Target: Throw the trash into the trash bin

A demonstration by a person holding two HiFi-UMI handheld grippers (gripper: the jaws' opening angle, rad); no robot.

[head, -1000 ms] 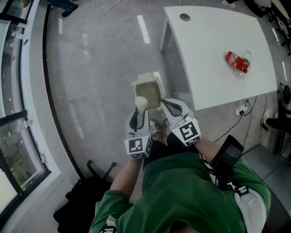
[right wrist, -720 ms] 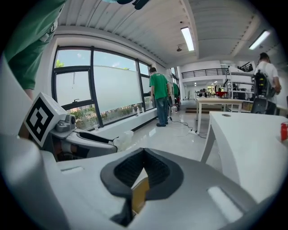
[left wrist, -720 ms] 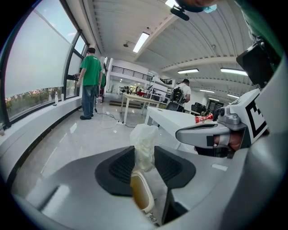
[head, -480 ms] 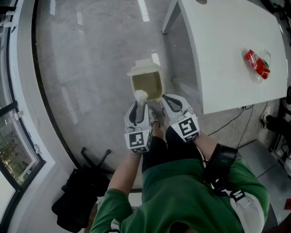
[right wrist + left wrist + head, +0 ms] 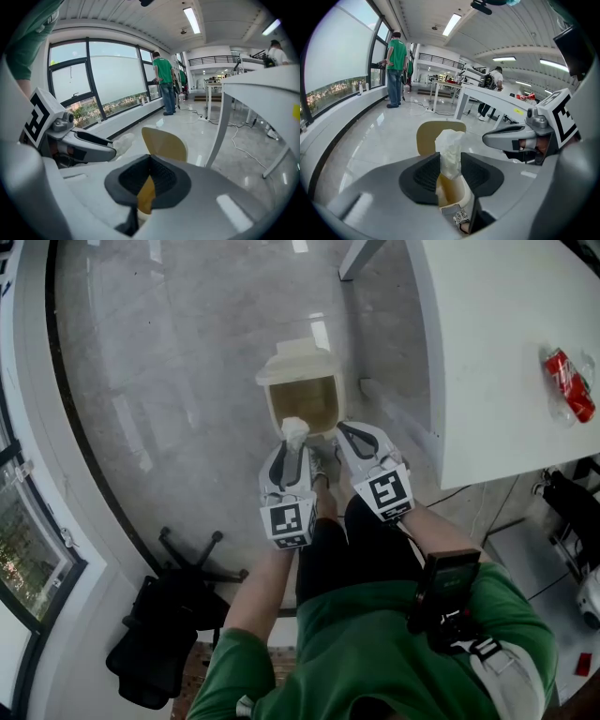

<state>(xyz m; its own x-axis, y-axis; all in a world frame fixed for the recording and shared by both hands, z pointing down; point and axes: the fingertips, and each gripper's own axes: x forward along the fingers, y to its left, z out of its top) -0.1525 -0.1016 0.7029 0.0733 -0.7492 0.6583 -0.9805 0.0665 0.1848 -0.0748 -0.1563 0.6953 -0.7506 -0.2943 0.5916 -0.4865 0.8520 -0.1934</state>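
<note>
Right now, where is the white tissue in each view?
Head view: tissue at centre, at the trash bin's near edge.
Left gripper view: centre, pinched between the jaws, trash bin behind.
Right gripper view: left of centre, beside the trash bin.
Shared landmark: the trash bin.

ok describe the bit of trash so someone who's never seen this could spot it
On the grey floor beside the white table stands a beige trash bin with its lid flipped open. At its near rim the left gripper is shut on a crumpled white tissue that sticks up between its jaws. The right gripper beside it is shut on nothing.
</note>
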